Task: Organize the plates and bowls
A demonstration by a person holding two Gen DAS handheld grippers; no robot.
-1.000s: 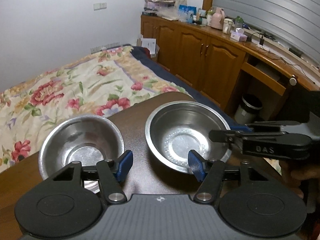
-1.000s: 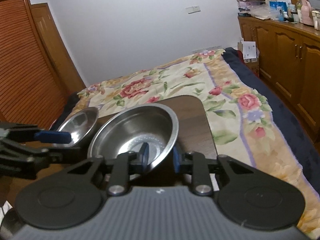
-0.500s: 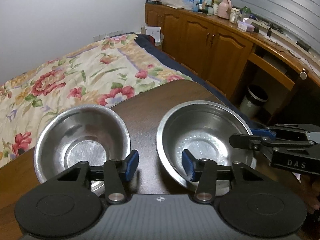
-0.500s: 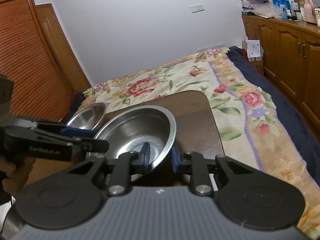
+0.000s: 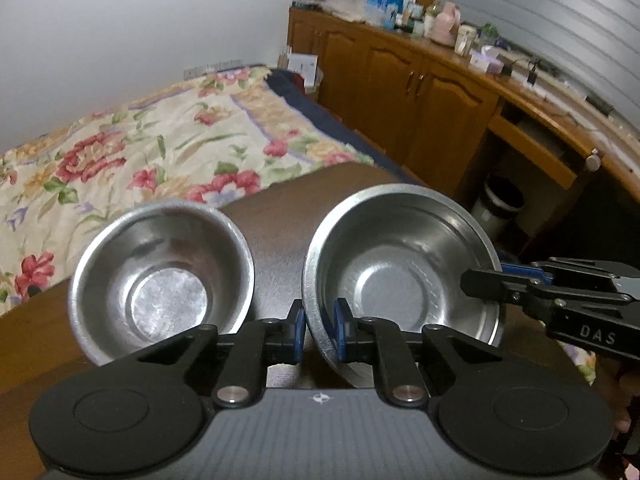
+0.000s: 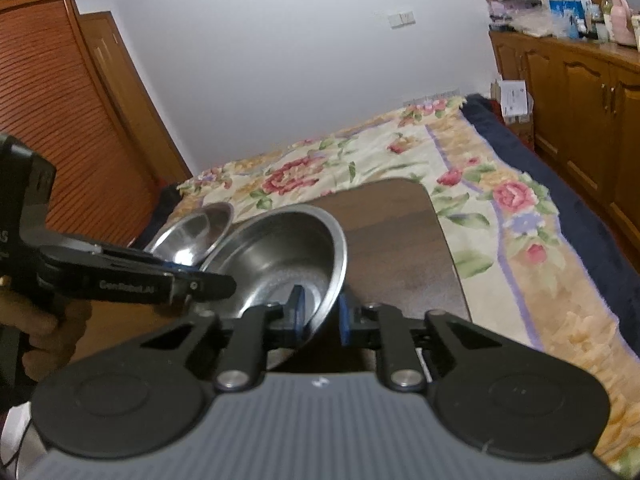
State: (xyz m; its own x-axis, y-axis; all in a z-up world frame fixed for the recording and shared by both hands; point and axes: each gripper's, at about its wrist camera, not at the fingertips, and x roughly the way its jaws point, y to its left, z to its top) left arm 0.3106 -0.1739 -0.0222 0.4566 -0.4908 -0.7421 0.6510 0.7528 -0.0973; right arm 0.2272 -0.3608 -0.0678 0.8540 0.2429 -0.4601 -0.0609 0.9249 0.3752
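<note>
Nearest the left wrist camera, the left gripper (image 5: 318,330) has its blue pads pinched on the near rim of the larger steel bowl (image 5: 404,276), one pad inside the wall and one outside. The right gripper (image 6: 320,316) clamps the same bowl (image 6: 280,256) at another spot on its rim — in the left view its black fingers reach in from the right edge and meet the bowl's right side (image 5: 486,280), and in its own view the rim runs between its two blue pads. So both grippers are drawn narrow on one bowl, which sits tilted on the dark brown table (image 5: 280,220), its far rim raised toward the bed. Just beside it, to the left in the left view, stands the smaller steel bowl (image 5: 160,276), upright on the table and apart from the larger one, touched by neither gripper. In the right view a hand (image 6: 52,320) shows at the left edge, holding the left gripper's handle. Beyond the table edge lies a bed with a floral cover (image 5: 140,152) — and past it a white wall (image 6: 280,60). Wooden cabinets (image 5: 400,92) line the right side, their top crowded with small items too blurred to name, and a small bin (image 5: 500,204) stands under the desk section.
</note>
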